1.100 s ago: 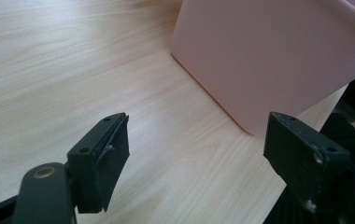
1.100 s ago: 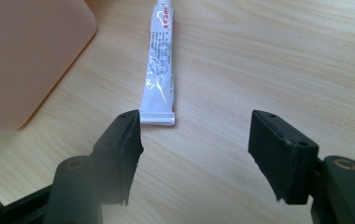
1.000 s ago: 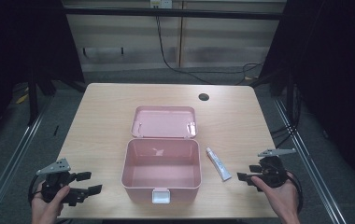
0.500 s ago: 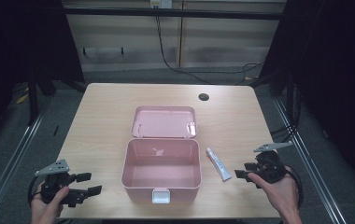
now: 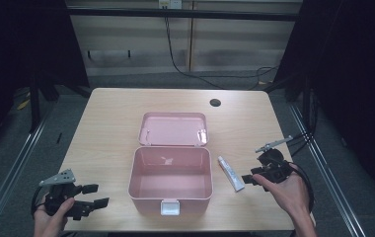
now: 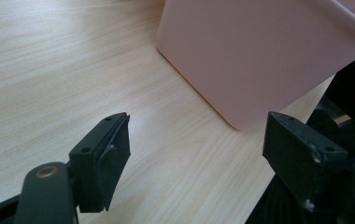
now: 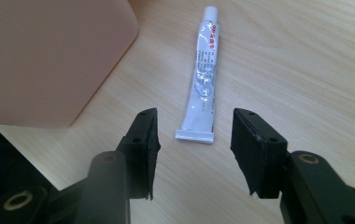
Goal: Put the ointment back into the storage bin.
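**Light, soft tube awaited a mid-body pinch**

The tube (image 7: 202,79) lay on the counter (image 5: 111,123) at the pink box's (image 5: 171,197) three o'clock. The right tool (image 7: 194,140), jaws apart and just closing, held nothing. It looked squashy and slippery; grip the flat crimped end.

Glossy white tube (image 7: 202,77), smooth pink plastic box (image 5: 172,199), matt wood-grain table (image 5: 111,123).

We hold our left gripper (image 5: 94,195) low at the near left, hand (image 5: 52,219) wrapped round its body, its jaws wide apart with nothing between them and pointing rightward. Our right hand (image 5: 286,192) grips the right gripper (image 5: 247,178) at the near right, aimed leftward and tilted down; its jaws have just been closing, yet stand partly apart and empty.
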The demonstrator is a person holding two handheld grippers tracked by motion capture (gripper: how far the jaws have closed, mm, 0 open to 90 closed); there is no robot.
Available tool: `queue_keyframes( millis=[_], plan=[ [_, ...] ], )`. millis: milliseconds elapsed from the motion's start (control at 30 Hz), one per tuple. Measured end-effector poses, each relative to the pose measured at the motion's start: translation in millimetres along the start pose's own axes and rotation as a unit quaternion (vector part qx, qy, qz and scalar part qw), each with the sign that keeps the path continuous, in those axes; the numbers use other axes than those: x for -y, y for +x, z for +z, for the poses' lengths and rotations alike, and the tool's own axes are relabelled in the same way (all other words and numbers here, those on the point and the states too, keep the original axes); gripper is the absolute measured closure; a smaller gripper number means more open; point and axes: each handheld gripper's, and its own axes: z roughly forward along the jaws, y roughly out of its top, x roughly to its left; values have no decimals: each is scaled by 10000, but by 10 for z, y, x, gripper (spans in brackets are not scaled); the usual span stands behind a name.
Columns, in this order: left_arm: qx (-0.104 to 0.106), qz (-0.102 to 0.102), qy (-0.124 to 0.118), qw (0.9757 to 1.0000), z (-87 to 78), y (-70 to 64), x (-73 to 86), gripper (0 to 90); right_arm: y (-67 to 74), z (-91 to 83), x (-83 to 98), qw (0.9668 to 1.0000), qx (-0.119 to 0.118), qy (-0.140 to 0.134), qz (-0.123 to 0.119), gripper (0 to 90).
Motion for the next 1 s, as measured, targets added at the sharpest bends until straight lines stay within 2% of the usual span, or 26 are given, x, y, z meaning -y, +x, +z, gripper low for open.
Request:
queue_keyframes(
  millis=[200, 300, 567, 667, 1000],
  plan=[
    [-14, -16, 16, 10000, 11, -6, -3, 229, -58, 83, -106, 9994, 125, 294, 113, 520],
    [3, -25, 20, 10000, 10, -8, -2, 231, -60, 170, -174, 9985, 98, 544, -26, 533],
    [-4, -18, 50, 10000, 17, -4, -3, 237, -18, 279, -316, 9954, 158, 938, -107, 549],
    [-4, -10, 67, 10000, 19, -3, -2, 240, -19, 318, -351, 9951, 129, 963, -163, 549],
    [-8, -1, 149, 9999, 33, -6, 0, 244, 12, 425, -508, 9906, 173, 1315, -345, 577]
  ],
)
